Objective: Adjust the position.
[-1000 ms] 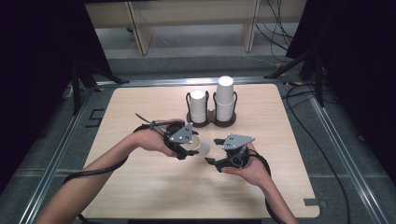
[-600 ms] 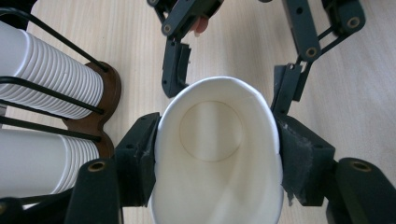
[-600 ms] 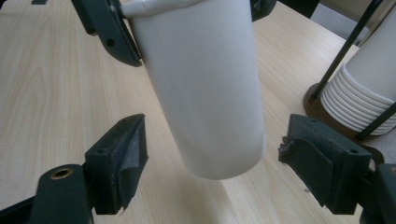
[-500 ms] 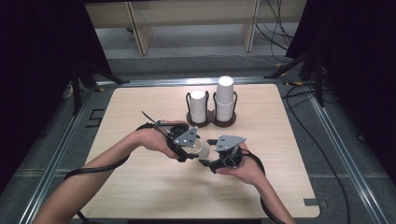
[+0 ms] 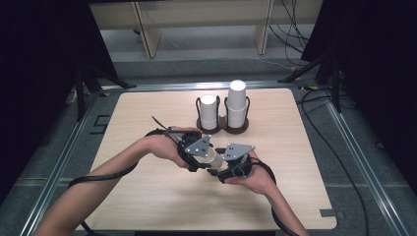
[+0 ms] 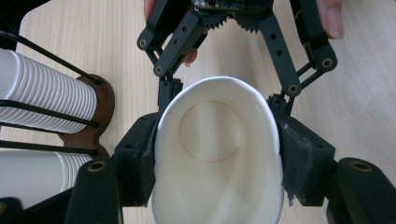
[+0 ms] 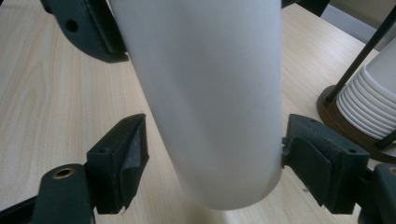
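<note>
A white paper cup [image 5: 215, 158] lies on its side above the table's middle. My left gripper [image 5: 205, 156] is shut on it near the rim and squeezes the mouth [image 6: 217, 154] into an oval. My right gripper [image 5: 222, 166] faces it from the other side. Its jaws straddle the cup's base end [image 7: 210, 102] and have just been closing. The right pad [image 7: 306, 158] meets the cup wall, while the left pad [image 7: 123, 163] stands a little off it.
A brown wire cup holder [image 5: 235, 129] stands at the table's back middle with two stacks of white cups, the left stack [image 5: 209, 110] shorter than the right stack [image 5: 236, 101]. It is close to both grippers, and the stacks [image 6: 42, 102] show beside the left jaw.
My right hand has moved left toward the left gripper, and its jaws now stand around the cup's base. The left hand and its cup have stayed about where they were.
</note>
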Motion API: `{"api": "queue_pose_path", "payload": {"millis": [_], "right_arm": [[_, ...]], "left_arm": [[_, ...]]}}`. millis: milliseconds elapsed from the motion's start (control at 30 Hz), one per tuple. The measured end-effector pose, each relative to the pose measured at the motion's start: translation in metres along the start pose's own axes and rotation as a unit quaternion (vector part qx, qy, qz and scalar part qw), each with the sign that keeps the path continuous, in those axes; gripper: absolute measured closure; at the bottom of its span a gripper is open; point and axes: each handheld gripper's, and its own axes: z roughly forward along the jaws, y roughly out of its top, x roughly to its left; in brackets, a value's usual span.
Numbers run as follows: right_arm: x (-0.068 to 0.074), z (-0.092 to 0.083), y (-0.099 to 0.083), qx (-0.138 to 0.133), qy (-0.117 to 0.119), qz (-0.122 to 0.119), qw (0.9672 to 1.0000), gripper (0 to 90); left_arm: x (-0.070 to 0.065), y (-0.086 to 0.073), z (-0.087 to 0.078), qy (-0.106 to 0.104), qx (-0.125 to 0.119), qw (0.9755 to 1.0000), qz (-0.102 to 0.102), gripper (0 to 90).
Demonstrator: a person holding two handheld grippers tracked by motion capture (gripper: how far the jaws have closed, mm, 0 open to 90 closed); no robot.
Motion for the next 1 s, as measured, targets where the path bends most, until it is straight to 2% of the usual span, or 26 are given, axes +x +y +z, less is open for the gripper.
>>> {"api": "queue_pose_path", "payload": {"millis": [267,467,567,600,633,667,733,767,800,833,867,900,933,967,1000], "right_arm": [[0.002,0.003,-0.002,-0.003,0.002,0.007,1.0,25.3],[0.003,0.005,-0.004,-0.022,0.0,-0.003,0.9998,30.3],[0.006,0.004,-0.006,-0.023,0.001,0.01,0.9997,30.9],[0.007,0.004,-0.006,-0.023,0.002,0.015,0.9996,30.8],[0.005,0.005,-0.006,-0.033,-0.002,-0.007,0.9994,30.8],[0.005,0.004,-0.006,-0.036,-0.007,-0.008,0.9993,30.7],[0.004,0.003,-0.007,-0.047,-0.01,0.002,0.9989,30.8],[0.003,0.001,-0.008,-0.051,-0.015,0.002,0.9986,30.8],[0.004,0.0,-0.008,-0.052,-0.013,0.011,0.9985,30.9],[0.003,-0.002,-0.009,-0.057,-0.02,0.018,0.998,30.9],[0.001,-0.002,-0.01,-0.066,-0.025,0.012,0.9974,30.9],[0.001,-0.004,-0.011,-0.07,-0.027,0.02,0.997,30.9],[0.001,-0.006,-0.012,-0.075,-0.031,0.031,0.9962,30.9],[0.0,-0.007,-0.014,-0.088,-0.04,0.044,0.9943,30.9],[-0.003,-0.009,-0.015,-0.093,-0.044,0.045,0.9937,30.9]], "left_arm": [[-0.002,0.002,0.0,-0.005,-0.007,1.0,0.002,36.2],[-0.003,0.001,0.0,-0.008,-0.013,0.9999,-0.002,35.8],[-0.003,-0.002,0.002,-0.01,-0.028,0.9995,-0.009,32.3],[-0.003,-0.003,0.002,-0.005,-0.036,0.9993,-0.004,29.6],[-0.003,-0.004,0.002,0.001,-0.05,0.9988,0.001,27.1],[-0.002,-0.006,0.002,0.008,-0.06,0.9982,0.001,25.0],[-0.002,-0.01,0.002,0.026,-0.086,0.9959,-0.008,19.1],[-0.001,-0.011,0.001,0.028,-0.09,0.9955,-0.011,16.7],[-0.001,-0.014,0.0,0.034,-0.102,0.9939,-0.023,15.4],[-0.001,-0.016,-0.002,0.041,-0.114,0.9922,-0.031,14.5],[-0.001,-0.019,-0.003,0.05,-0.124,0.9901,-0.041,14.1],[-0.002,-0.021,-0.005,0.059,-0.134,0.9879,-0.052,12.9],[-0.004,-0.025,-0.007,0.072,-0.152,0.9835,-0.067,12.0],[-0.006,-0.027,-0.009,0.079,-0.16,0.9811,-0.075,11.6],[-0.007,-0.03,-0.011,0.088,-0.169,0.9781,-0.083,11.2]]}}
